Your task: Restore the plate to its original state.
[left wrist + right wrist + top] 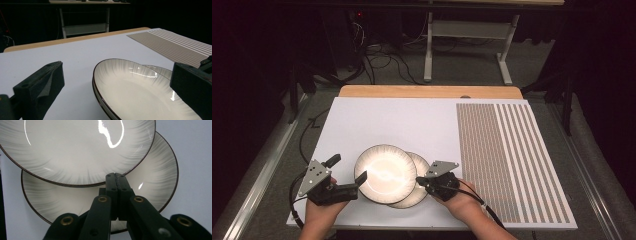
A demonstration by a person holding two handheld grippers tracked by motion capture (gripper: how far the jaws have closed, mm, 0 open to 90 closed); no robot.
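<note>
White plates sit overlapped near the table's (362, 115) front edge: top plate (385, 173) partly covers lower plate (419, 192). Left tool (348, 175) gapes wide by its rim, probably to grab it; right tool (419, 181) is closed, empty, over the lower one.

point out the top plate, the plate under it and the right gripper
upper white dark-rimmed ceramic plate (385, 173), high view, on its glossy centre
lower white dark-rimmed ceramic plate (152, 175), right gripper view, on its uncovered streaked rim band
right gripper (418, 180), high view, at the tips of its shut black jaws over the lower plate
</note>
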